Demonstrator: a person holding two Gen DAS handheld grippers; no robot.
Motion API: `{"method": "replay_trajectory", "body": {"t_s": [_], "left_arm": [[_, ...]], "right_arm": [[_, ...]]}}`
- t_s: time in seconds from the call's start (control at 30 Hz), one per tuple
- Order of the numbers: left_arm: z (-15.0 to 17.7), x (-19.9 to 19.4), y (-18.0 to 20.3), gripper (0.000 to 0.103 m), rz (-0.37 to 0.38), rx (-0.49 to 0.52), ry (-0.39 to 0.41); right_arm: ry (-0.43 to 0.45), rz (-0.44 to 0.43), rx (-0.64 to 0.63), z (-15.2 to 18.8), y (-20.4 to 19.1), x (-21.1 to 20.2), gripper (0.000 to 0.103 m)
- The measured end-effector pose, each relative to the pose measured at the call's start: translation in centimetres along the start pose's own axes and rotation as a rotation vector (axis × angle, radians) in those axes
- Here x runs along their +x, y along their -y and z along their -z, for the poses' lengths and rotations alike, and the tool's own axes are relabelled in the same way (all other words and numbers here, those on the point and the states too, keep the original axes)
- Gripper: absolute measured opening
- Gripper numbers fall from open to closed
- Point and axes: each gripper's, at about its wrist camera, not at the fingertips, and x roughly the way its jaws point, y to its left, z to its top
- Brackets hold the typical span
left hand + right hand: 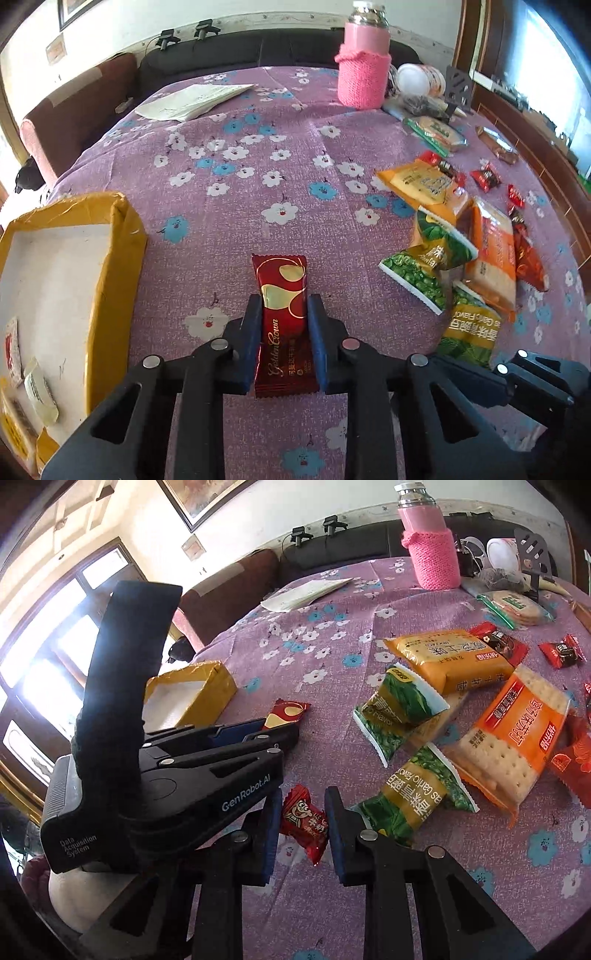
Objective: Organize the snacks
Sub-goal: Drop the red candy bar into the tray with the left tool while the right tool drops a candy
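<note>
My left gripper is shut on a red and gold Golden Crown snack bar and holds it over the purple flowered tablecloth, just right of the yellow cardboard box. The bar and the left gripper also show in the right wrist view, near the box. My right gripper is shut on a small red candy packet. A pile of snack packs lies to its right; the pile also shows in the left wrist view.
A pink knit-covered bottle stands at the back beside a white cup and a folded paper. The box holds a few small packets. A round biscuit pack and small red candies lie far right.
</note>
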Motion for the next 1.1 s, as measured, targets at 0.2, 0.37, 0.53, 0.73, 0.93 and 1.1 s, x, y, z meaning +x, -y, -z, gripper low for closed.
{"method": "replay_trajectory", "body": {"t_s": [0.2,0.37,0.53,0.73,0.93,1.1], "left_arm": [[0.5,-4.7,-2.3,0.022,0.064,-0.084,0.095],[2.4,-10.3,-6.5,0.022,0.096,-0.187,0.174],[5.3,-14.4,-12.1,0.022,0.055,-0.327,0.254],[6.5,-15.9,-18.3,0.022,0.007,-0.428,0.282],[6.8,-13.3,-21.6,0.022,-0.019,-0.449,0.219],[7.2,-10.3,-23.3,0.022,-0.007,-0.475,0.159]], "right_arm": [[0.022,-0.014,0.005,-0.1,0.1,-0.3,0.024],[0.048,-0.042,0.01,-0.2,0.0,-0.7,0.024],[0.073,-0.08,0.027,0.0,-0.4,-1.1,0.024],[0.09,-0.119,0.013,-1.0,-3.5,-2.2,0.024],[0.032,-0.197,-0.059,-2.4,-10.6,-0.1,0.024],[-0.06,-0.216,-0.137,-2.4,-16.6,4.2,0.024]]}}
